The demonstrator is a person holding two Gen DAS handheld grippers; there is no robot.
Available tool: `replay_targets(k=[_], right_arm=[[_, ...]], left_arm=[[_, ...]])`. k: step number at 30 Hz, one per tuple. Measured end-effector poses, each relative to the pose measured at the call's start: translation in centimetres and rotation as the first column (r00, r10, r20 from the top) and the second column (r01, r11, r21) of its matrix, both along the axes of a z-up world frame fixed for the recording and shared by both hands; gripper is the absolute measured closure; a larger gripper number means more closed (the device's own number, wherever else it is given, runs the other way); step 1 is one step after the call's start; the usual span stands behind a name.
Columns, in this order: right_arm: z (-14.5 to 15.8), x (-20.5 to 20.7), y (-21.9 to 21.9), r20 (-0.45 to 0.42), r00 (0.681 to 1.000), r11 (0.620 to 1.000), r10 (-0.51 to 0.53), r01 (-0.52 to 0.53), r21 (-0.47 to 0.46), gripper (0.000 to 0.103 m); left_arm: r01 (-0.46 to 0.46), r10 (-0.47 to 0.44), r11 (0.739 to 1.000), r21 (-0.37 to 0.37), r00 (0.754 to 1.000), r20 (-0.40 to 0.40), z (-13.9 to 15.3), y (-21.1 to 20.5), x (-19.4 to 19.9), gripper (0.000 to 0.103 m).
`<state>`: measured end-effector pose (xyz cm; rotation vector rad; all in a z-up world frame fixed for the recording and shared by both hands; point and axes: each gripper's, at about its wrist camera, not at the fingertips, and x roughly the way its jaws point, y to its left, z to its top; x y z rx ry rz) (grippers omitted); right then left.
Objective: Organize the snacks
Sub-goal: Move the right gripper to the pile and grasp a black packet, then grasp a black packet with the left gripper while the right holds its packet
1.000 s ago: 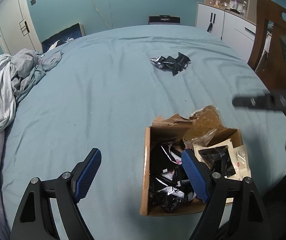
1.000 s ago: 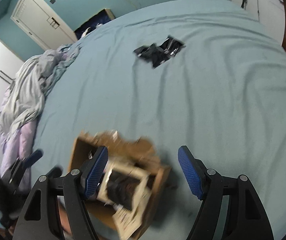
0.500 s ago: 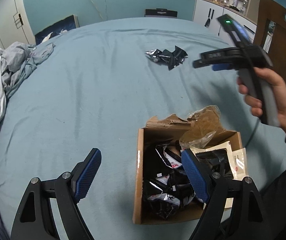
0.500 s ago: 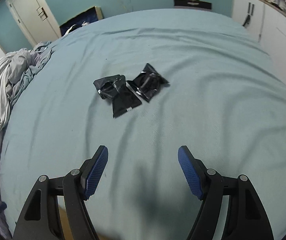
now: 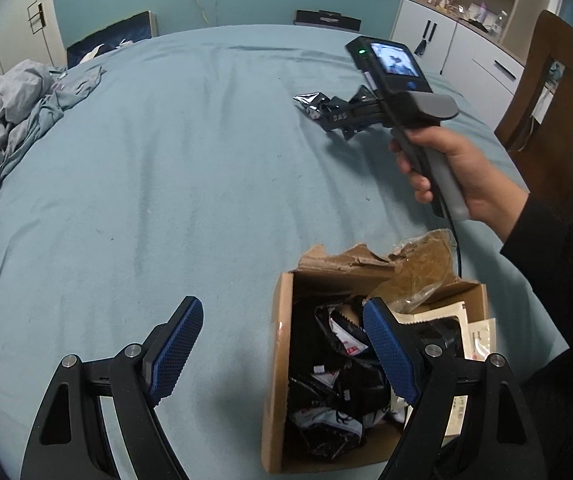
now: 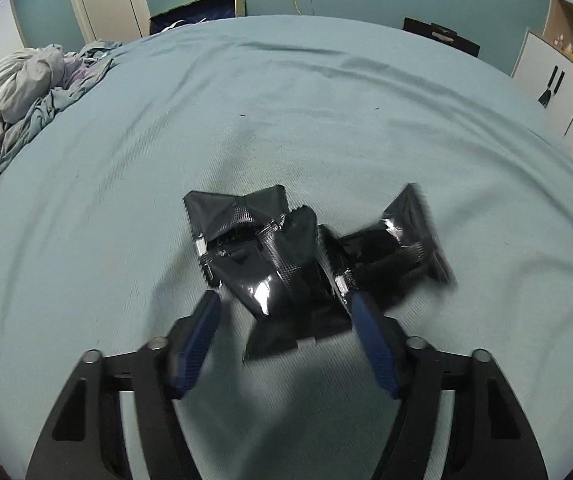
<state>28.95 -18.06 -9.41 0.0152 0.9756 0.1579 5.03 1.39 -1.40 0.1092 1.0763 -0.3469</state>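
Black snack packets (image 6: 286, 264) heaped on the bed (image 6: 126, 200), near edges motion-blurred, count unclear. Right gripper (image 6: 284, 340) straddling nearest packet, fingers (image 6: 374, 344) just closing, apart, pads not visibly pressing. Left gripper (image 5: 282, 352) spread wide, empty, over the open cardboard box (image 5: 282, 360); box contents partly hidden behind one finger.
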Motion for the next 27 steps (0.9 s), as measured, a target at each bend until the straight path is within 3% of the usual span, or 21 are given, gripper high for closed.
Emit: replay_targets(k=[2,3,10,14,16,20,24,27], right_arm=[[0.0,0.3,0.0,0.022,1.000,1.000,-0.003,0.004,-0.013,0.065],[0.2,0.3,-0.4,0.017,1.000,1.000,0.009,-0.009,0.023,0.068],[3.3,-2.2,-5.5,-0.007,0.999,0.967,-0.033,0.034,0.253,0.070],[7.0,-7.1,-8.7,-0.045,0.993,0.936,-0.105,0.114,0.332,0.070],[8.9,-10.5,-10.9,-0.071,0.987,0.892,-0.148,0.164,0.422,0.070],[10.6,-17.3,-12.9,-0.051,0.970,0.833,-0.237,0.230,0.503,0.070],[7.7,-24.3,-11.4,-0.095,0.960,0.778,-0.263,0.269,0.567,0.070],[4.9,-26.3,-10.3,-0.146,0.956,0.795,-0.256,0.294,0.531,0.070]], left_arm=[[0.008,-0.008,1.000,0.010,1.000,0.010,-0.1,-0.3,0.3,0.020],[0.015,-0.015,1.000,0.018,1.000,0.017,0.0,-0.5,0.6,0.020],[0.091,-0.100,0.992,0.088,0.990,0.101,1.5,-4.4,6.2,0.020],[0.132,-0.139,0.987,0.093,0.987,0.074,1.5,-8.8,12.5,0.019],[0.165,-0.171,0.981,0.099,0.984,0.054,0.8,-12.0,16.0,0.019],[0.115,-0.116,0.990,0.079,0.993,0.008,-1.5,-16.3,22.2,0.019],[0.036,-0.034,0.995,0.089,0.999,-0.029,-4.1,-18.1,25.5,0.020],[-0.008,0.014,0.997,0.080,0.997,-0.073,-6.0,-17.9,27.2,0.025]])
